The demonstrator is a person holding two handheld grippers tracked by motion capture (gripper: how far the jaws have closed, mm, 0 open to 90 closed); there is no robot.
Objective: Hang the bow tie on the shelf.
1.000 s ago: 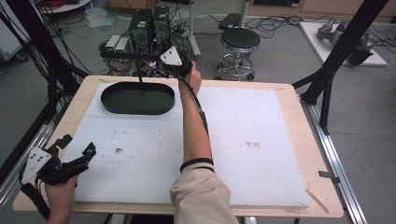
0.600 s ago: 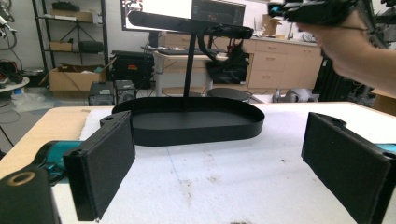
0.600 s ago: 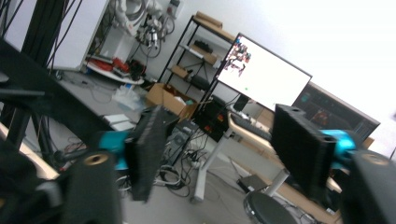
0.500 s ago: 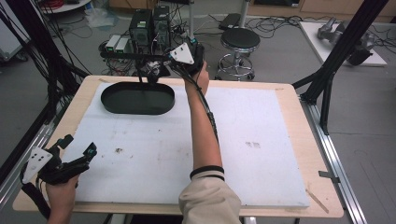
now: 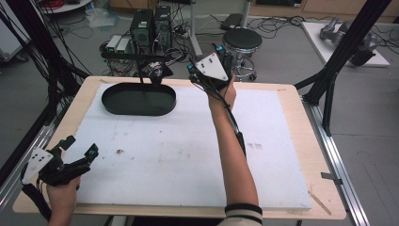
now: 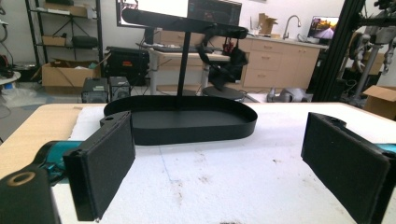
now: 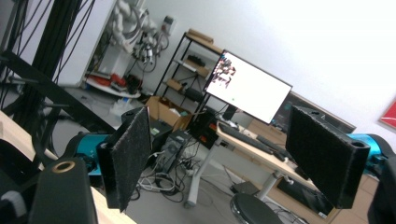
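A black oval tray (image 5: pixel 139 101) (image 6: pixel 187 123) stands at the table's far left. A thin post rises from it to a crossbar (image 5: pixel 129 56) (image 6: pixel 182 21). A black dangling item (image 5: pixel 157 71) (image 6: pixel 224 65) hangs from the bar's right end; I cannot tell what it is. My right gripper (image 5: pixel 205 61) (image 7: pixel 229 158) is raised to the right of the stand, apart from it. Its jaws have just been opening, with nothing between them. My left gripper (image 5: pixel 81 147) (image 6: pixel 224 158) rests open and empty at the near left corner, facing the tray.
A white foam sheet (image 5: pixel 188 155) covers most of the wooden table (image 5: pixel 301 141). Black frame struts (image 5: pixel 339 61) rise at both sides. Beyond the far edge are a round stool (image 5: pixel 241 40), computer boxes (image 5: pixel 150 23) and floor cables.
My right gripper has left the bar's right end, moved right and up, and its jaws have parted. The black item stays hanging on the bar. My left gripper has not moved.
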